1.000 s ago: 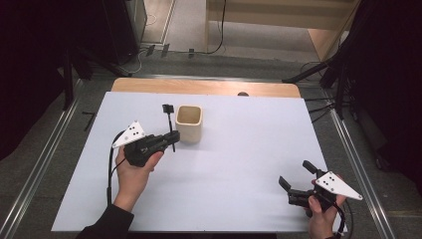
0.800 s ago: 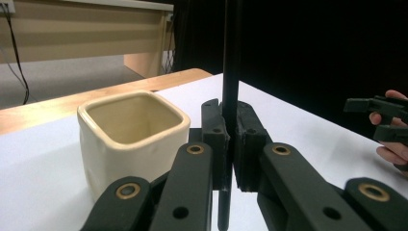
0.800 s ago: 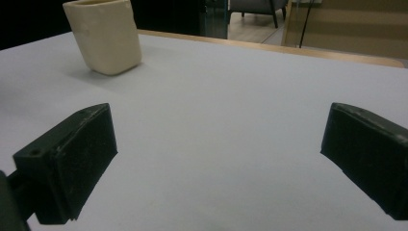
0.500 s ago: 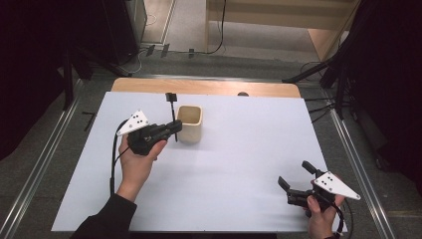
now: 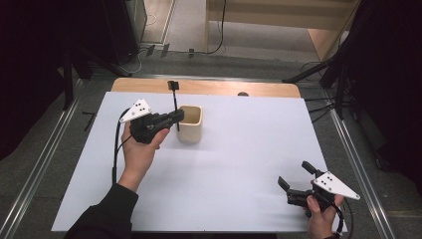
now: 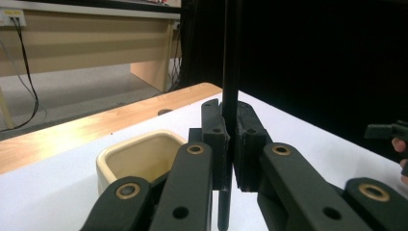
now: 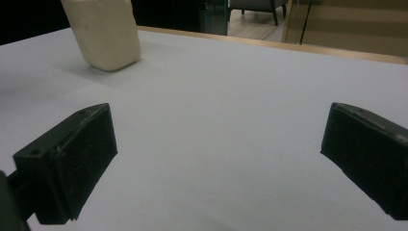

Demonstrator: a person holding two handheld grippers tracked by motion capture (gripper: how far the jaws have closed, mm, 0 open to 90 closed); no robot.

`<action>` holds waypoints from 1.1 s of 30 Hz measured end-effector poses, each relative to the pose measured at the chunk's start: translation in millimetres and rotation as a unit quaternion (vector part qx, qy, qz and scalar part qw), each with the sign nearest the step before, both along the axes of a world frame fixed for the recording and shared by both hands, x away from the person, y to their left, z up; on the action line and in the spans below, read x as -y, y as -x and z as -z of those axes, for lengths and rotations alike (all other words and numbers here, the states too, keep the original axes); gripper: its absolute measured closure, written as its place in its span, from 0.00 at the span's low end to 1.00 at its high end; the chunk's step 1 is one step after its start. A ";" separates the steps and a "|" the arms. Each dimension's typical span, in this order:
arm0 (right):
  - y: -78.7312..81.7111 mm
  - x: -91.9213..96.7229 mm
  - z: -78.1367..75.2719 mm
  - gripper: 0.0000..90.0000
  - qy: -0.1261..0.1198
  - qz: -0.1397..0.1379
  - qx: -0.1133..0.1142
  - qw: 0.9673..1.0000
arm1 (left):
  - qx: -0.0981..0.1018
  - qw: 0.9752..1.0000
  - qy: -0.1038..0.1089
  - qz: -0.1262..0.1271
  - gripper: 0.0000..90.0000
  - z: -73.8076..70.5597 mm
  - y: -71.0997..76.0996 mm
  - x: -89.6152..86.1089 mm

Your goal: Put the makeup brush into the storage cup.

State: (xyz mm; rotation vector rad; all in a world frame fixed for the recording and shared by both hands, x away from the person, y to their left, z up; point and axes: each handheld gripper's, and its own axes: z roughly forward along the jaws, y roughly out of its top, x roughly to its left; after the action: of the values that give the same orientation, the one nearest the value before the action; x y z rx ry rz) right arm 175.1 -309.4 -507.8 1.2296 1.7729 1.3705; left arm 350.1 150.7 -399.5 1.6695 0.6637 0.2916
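Left gripper (image 5: 175, 116): fingers (image 6: 215, 139) pinching thin black stick-like tool with small square head (image 5: 174, 102), held upright, head up. Tool sits just beside left wall of cream square open-top cup (image 5: 191, 123), lower end off white-covered surface (image 5: 239, 164). Left gripper view: tool shaft (image 6: 230, 57) rises between clamped fingers, cup (image 6: 139, 156) just behind and left. Right gripper (image 5: 298, 180): near front right corner of surface, well apart from cup, fingers (image 7: 72, 154) spread wide, nothing between.
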 end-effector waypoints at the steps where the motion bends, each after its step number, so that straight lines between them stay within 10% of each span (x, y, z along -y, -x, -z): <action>1: 0.0 0.2 -0.1 0.00 -0.001 0.000 0.001 1.000 | 0.000 1.000 -0.001 -0.002 0.96 0.1 -1.5 0.3; 33: -1.1 1.0 1.6 0.00 -0.002 0.000 -0.004 1.000 | 0.014 0.999 -0.015 -0.049 0.95 16.0 -39.2 21.4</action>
State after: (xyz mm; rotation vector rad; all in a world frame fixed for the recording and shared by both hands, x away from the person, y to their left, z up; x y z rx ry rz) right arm 176.2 -310.4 -509.4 1.2380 1.7767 1.3715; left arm 389.2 129.3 -415.6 1.6607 0.7242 0.3947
